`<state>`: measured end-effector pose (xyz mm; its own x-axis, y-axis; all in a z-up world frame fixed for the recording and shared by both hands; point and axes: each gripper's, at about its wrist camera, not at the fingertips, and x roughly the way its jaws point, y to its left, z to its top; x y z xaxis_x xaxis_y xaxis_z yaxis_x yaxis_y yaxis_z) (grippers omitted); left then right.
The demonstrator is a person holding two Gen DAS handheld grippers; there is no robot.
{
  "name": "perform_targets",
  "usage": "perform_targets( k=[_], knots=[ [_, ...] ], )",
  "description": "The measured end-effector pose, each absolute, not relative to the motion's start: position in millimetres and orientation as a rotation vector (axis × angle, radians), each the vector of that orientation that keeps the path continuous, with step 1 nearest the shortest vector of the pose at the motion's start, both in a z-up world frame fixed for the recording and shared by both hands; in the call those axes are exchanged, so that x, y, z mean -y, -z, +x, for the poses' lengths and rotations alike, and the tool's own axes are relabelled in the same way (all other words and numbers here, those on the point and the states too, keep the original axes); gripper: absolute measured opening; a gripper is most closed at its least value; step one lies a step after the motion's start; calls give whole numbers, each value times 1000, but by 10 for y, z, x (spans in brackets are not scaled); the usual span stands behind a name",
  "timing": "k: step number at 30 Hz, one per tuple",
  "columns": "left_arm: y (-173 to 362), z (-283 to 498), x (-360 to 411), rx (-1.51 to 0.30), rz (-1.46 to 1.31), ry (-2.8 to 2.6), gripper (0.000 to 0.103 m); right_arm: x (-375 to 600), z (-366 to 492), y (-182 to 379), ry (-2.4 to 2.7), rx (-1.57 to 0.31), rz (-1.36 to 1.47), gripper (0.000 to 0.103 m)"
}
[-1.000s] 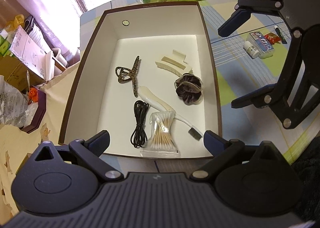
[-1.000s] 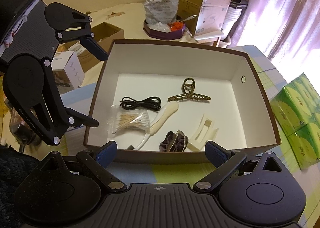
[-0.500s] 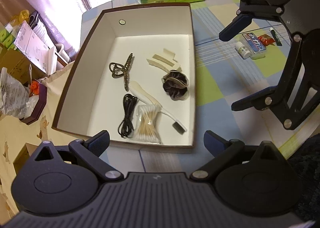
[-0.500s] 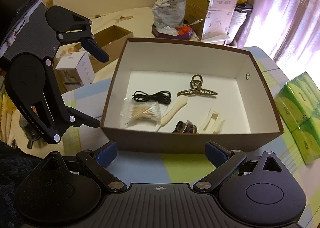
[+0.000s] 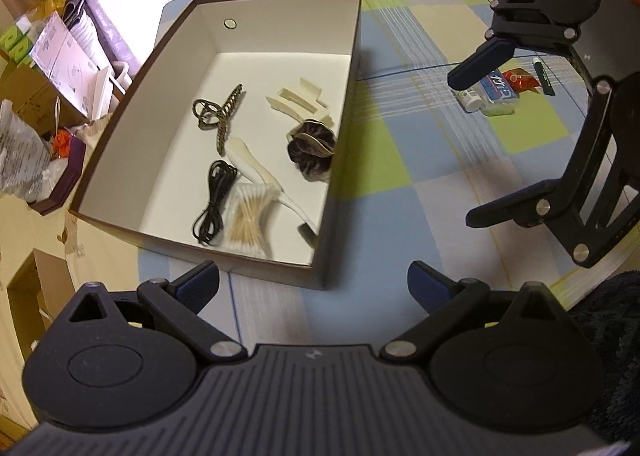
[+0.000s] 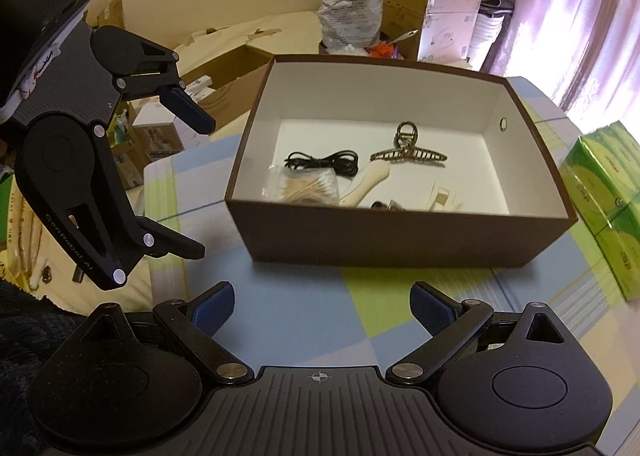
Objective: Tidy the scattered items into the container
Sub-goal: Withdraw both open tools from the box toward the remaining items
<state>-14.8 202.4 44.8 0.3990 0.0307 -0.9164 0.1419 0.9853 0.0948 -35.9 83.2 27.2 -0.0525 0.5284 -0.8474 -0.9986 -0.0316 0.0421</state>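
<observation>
Checkered tablecloth [image 5: 380,164] everywhere, and the brown box [image 5: 332,192] sits on it ahead of both tongs, nearer the left gripper [image 5: 312,288]. Inside, left to right: black cable [image 5: 214,196], cotton swabs [image 5: 250,216], brown claw clip [image 5: 222,116], scrunchie [image 5: 310,148]. Right gripper [image 6: 322,306] hovers level; both spread wide, empty.
</observation>
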Motion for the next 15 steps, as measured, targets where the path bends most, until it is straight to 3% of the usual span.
perform_targets(
  k=[15],
  knots=[
    [-306,-244,-1526,-1178,106,17,99,-191,-223,-139,-1456,-882,-717,99]
  ],
)
